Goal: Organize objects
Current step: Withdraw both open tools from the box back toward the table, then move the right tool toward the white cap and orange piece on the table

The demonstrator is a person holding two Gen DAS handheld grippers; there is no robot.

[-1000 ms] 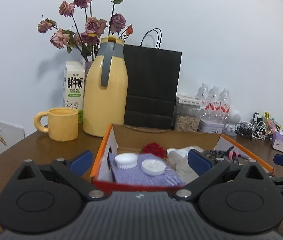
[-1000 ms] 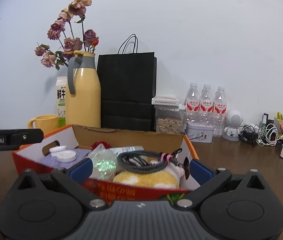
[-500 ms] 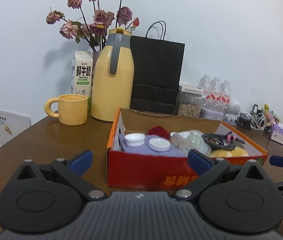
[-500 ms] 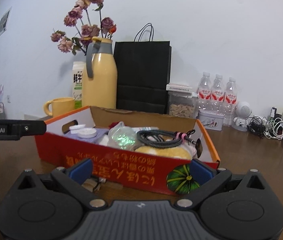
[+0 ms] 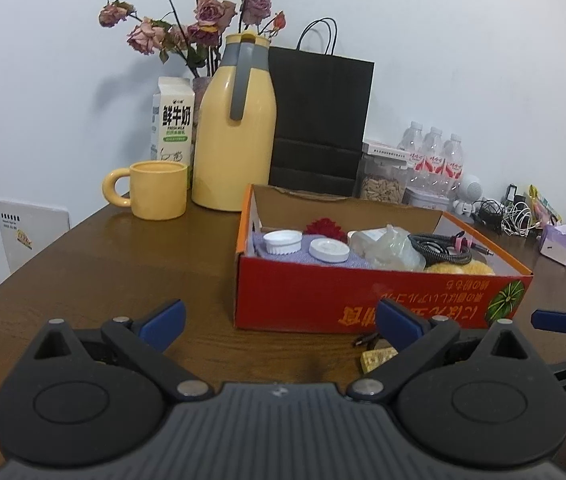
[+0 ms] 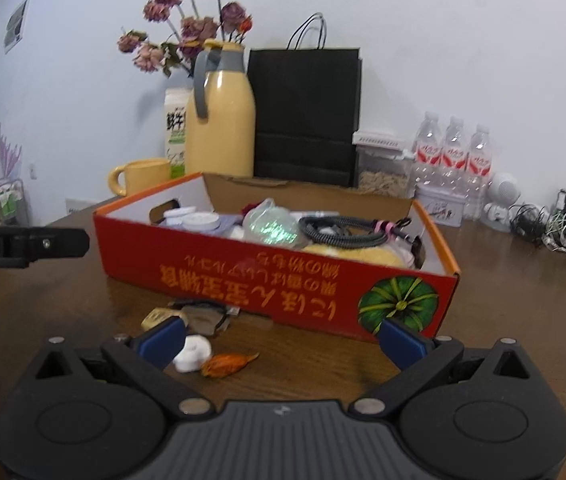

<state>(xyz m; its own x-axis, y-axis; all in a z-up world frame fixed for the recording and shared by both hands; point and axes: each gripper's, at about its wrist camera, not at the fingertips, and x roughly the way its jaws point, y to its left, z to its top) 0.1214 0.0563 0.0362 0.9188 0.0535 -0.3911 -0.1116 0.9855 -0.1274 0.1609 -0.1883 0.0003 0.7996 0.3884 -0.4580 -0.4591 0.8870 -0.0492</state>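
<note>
Two claws hover low over the brown counter (image 5: 123, 264), each with its blue-tipped fingers spread wide apart and nothing between them. Ahead of the left claw (image 5: 279, 320), slightly to its right, stands an open red box (image 5: 363, 300) with upside-down printing on its near wall; inside it lie two white lids (image 5: 307, 245) on a purple cloth, a crumpled clear bag (image 5: 391, 246), a coiled black cable (image 5: 439, 246) and something yellow and spongy (image 5: 463, 269). Just beside the left claw's right finger, near the foot of the box, a small yellowish block (image 5: 377, 358) rests on the counter. The right claw (image 6: 281, 338) faces the same box (image 6: 275, 280) from the front, and the loose things lie between it and the box: a white wad (image 6: 193, 354) touching the inner side of its left finger, an orange dried scrap (image 6: 225, 364) just right of the wad, and a blurred heap of small items (image 6: 199, 316) a little further ahead against the box wall. Beyond the box, well away from both claws, stand a yellow mug (image 5: 155, 190), a yellow jug (image 5: 235, 136), a milk carton (image 5: 173, 120), dried roses (image 5: 187, 28), a black paper bag (image 5: 319, 120) and three water bottles (image 6: 453, 160).
</note>
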